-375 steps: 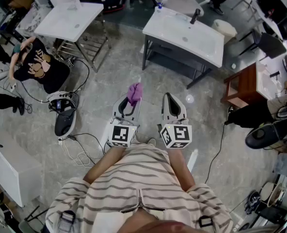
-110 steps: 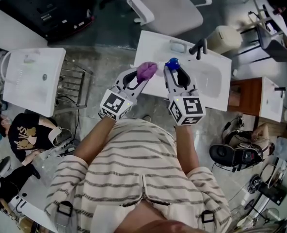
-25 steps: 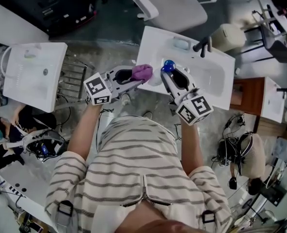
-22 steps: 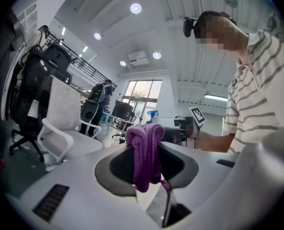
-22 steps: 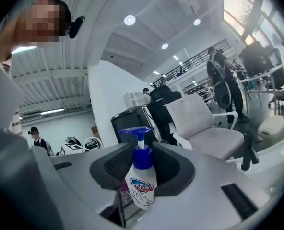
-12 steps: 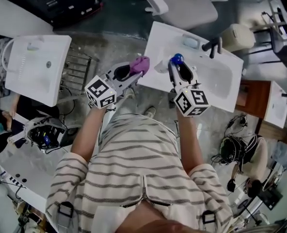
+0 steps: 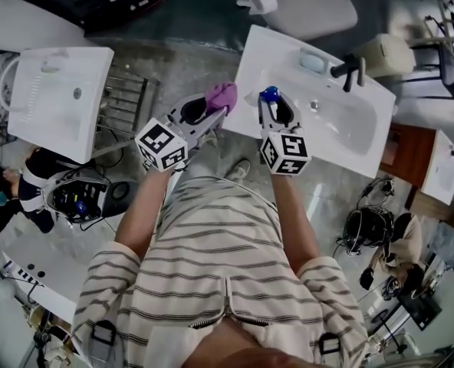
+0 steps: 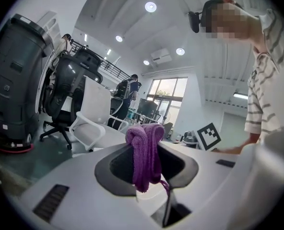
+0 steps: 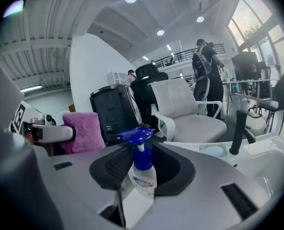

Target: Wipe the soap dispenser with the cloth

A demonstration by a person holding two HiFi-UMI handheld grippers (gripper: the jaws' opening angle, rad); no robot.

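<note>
One blue-capped soap dispenser (image 9: 142, 170) is clamped in the right gripper (image 7: 271, 106), above the left end of one white sink (image 7: 251, 64). One purple cloth (image 8: 145, 153) is pinched in the left gripper (image 7: 208, 112), near the dispenser but apart. One black tap (image 7: 348, 66) and one white chair (image 7: 319, 10) stand beyond.

cloth (image 8: 144, 152): purple | soap dispenser (image 9: 143, 170): blue pump | shirt (image 7: 227, 271): striped | sink (image 7: 355, 133): white
</note>
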